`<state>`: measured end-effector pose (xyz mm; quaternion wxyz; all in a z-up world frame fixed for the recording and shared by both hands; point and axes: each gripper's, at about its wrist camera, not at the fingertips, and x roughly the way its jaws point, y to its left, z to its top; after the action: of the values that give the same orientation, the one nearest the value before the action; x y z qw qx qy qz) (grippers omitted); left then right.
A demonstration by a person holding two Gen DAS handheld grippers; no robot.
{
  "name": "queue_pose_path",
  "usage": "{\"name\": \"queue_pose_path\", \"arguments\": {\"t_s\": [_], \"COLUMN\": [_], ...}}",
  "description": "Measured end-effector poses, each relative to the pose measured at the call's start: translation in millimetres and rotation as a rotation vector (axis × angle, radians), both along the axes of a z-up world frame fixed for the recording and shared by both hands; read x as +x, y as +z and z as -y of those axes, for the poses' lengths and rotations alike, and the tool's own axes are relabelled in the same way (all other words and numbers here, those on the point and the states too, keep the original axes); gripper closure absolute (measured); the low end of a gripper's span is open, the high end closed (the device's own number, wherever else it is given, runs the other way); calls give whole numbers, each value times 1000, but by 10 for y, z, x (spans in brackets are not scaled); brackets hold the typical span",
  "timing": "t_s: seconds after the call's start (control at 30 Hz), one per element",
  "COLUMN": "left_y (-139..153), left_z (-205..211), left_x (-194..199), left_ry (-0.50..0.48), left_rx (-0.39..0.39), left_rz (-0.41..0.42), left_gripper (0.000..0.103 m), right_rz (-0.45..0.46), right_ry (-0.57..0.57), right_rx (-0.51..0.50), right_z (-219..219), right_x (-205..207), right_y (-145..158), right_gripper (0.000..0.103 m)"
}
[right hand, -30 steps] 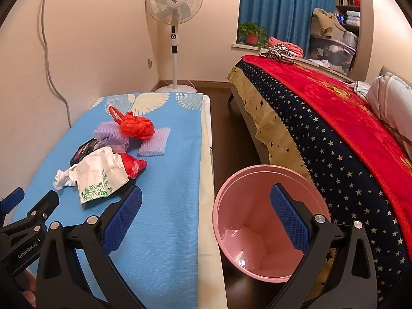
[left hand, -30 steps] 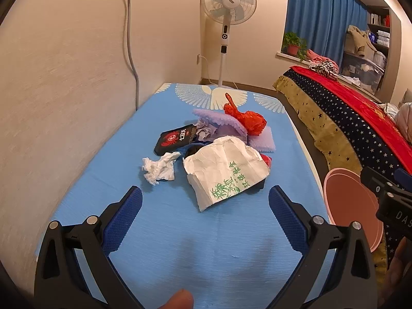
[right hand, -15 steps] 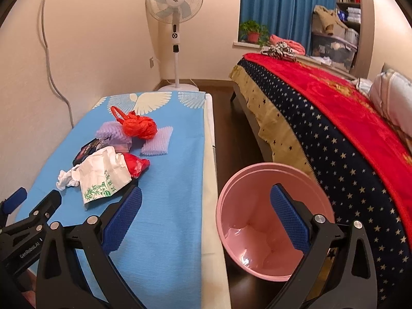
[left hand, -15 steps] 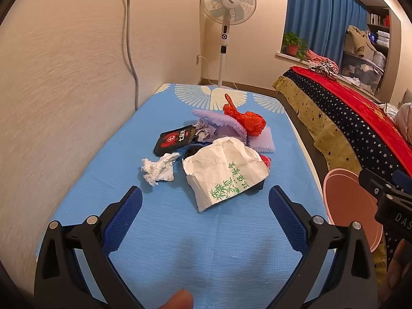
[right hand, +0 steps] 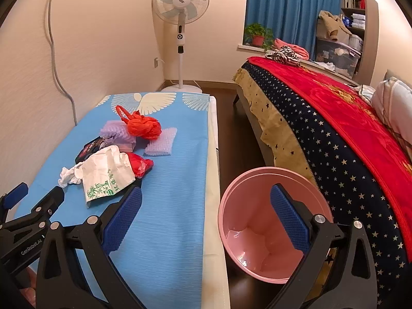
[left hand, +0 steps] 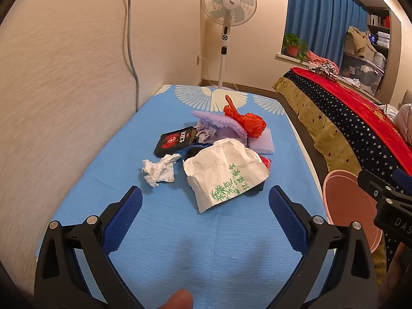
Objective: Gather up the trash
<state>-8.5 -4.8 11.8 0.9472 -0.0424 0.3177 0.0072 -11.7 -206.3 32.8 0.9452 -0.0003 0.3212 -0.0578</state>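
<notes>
Left gripper [left hand: 205, 200]: blue ribbed pads spread wide, nothing between them; hovers over bare blue sheet just short of the trash pile.
Right gripper [right hand: 206, 200]: pads equally wide apart, empty; it straddles the mattress edge and the pink bin [right hand: 231, 198].
Trash pile: clustered mid-mattress, well clear of both grippers.
White paper bag [left hand: 226, 172]: creased, flat, green bamboo print; nearest item to the left gripper, lying over a dark object.
Crumpled tissue [left hand: 159, 170]: small white wad just left of the bag, on its own patch of sheet.
Black packet [left hand: 175, 140]: glossy, flat, red crab emblem, behind the tissue.
Red plastic bag [left hand: 247, 122]: thin knotted film, sitting on the purple foam netting [left hand: 224, 125].
Foam pad [right hand: 161, 141]: pale purple, meshed, rectangular, beside the red bag.
Second red wrapper [right hand: 139, 163]: shiny, tucked under the paper bag's right edge; right view shows it plainly, left view only a sliver.
Mattress [left hand: 180, 231]: blue woven cover, white wing print at far end; wall tight on its left, open edge on the right.
Bin interior: smooth pink plastic, round, tilted toward the right camera; seen only there. Left view shows just its rim.
Floor gap: dark strip between mattress and the star-patterned bed [right hand: 334, 134]; the bin sits in it.
Fan [right hand: 180, 7]: standing at the far wall.
</notes>
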Motion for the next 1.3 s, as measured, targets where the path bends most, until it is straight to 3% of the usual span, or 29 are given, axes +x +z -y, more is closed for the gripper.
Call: {"name": "queue_pose_path", "arguments": {"t_s": [0.27, 0.33, 0.57, 0.67, 0.73, 0.8, 1.07, 1.2, 1.3], "left_y": [5, 7, -16, -68, -112, -176, -469, -607, -702], "left_z": [-14, -18, -178, -248, -273, -288, -251, -175, -111], "left_x": [-1, -3, 24, 89, 141, 207, 560, 716, 830], "left_ry": [1, 2, 31, 17, 12, 5, 17, 37, 37], "left_rx": [-3, -7, -53, -92, -109, -131, -194, -192, -188], "left_rz": [0, 1, -9, -28, -41, -58, -130, -170, -204], "left_gripper": [8, 8, 9, 26, 42, 47, 45, 29, 28], "right_rz": [-2, -2, -20, -22, -20, -22, -43, -55, -70], "right_ry": [8, 12, 51, 79, 86, 90, 96, 101, 109], "right_rx": [-2, -2, 41, 75, 104, 125, 183, 190, 196], "right_z": [-12, -16, 5, 17, 27, 29, 71, 96, 109], "right_x": [-7, -9, 38, 81, 120, 165, 340, 420, 492], "right_y": [-3, -6, -55, -68, -86, -114, -263, -345, -402], "right_gripper": [7, 12, 46, 52, 55, 55, 55, 54, 53]}}
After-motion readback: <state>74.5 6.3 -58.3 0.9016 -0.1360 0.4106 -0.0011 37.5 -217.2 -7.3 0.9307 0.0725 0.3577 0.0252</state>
